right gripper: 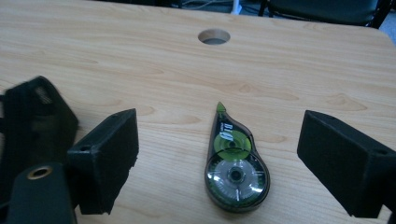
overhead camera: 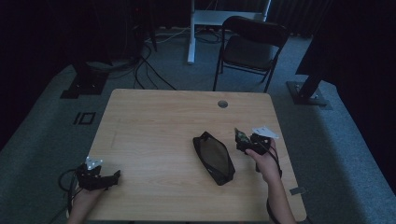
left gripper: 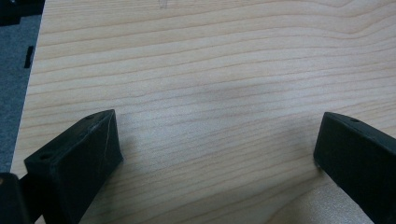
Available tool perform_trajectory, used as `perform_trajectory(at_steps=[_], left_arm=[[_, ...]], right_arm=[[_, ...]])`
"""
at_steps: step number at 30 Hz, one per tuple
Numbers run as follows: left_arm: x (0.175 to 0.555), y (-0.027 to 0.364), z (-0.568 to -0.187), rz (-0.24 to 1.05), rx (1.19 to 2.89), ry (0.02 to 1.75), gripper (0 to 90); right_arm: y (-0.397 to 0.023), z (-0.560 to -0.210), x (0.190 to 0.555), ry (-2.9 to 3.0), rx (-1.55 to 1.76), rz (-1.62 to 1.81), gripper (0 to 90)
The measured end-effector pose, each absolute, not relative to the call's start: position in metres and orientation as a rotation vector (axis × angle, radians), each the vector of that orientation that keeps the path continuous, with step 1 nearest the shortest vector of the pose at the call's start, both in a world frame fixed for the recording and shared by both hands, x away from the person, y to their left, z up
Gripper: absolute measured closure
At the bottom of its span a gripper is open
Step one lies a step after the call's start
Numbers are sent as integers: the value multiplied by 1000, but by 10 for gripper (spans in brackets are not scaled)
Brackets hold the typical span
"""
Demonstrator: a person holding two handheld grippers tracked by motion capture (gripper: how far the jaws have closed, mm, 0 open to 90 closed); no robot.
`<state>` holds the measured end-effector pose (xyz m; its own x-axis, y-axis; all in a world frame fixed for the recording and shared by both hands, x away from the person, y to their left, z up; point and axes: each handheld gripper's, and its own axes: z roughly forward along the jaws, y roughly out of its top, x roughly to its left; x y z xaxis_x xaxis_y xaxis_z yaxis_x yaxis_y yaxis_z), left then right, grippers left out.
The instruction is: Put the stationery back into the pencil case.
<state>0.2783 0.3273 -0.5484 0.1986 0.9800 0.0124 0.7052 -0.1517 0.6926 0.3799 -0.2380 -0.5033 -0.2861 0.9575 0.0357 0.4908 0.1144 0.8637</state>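
Observation:
A green and clear correction tape dispenser (right gripper: 236,168) lies flat on the wooden table (overhead camera: 154,126), tip pointing away. My right gripper (right gripper: 222,140) stands open, with one jaw on either side of the dispenser and neither touching it. In the high view the right gripper (overhead camera: 243,140) is at the table's right, over the dispenser (overhead camera: 241,136). A black zip pouch (overhead camera: 214,157) lies just left of it, and its end (right gripper: 37,121) appears beside the left jaw. My left gripper (left gripper: 215,140) is open over bare wood near the front left corner (overhead camera: 112,176).
A round cable hole (overhead camera: 222,103) sits near the table's far edge. Beyond the table on grey carpet stand a black folding chair (overhead camera: 252,46), a white desk leg (overhead camera: 191,32) and loose cables. The left table edge (left gripper: 28,93) is close to the left gripper.

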Motion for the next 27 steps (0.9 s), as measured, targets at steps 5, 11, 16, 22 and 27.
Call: perform_trajectory(at_steps=[5,11,16,22,27], left_arm=[[278,327,-548,644,1924,1565,8],[278,327,-548,644,1924,1565,8],[278,327,-548,644,1924,1565,8],[278,327,-548,644,1924,1565,8],[278,327,-548,644,1924,1566,8]], right_arm=[[-240,-510,391,1854,1420,1068,133],[-241,-518,404,1870,1449,1010,133],[-239,-525,414,1896,1462,996,135],[-236,-534,424,1932,1474,960,153],[-239,-541,431,1955,1516,965,191]])
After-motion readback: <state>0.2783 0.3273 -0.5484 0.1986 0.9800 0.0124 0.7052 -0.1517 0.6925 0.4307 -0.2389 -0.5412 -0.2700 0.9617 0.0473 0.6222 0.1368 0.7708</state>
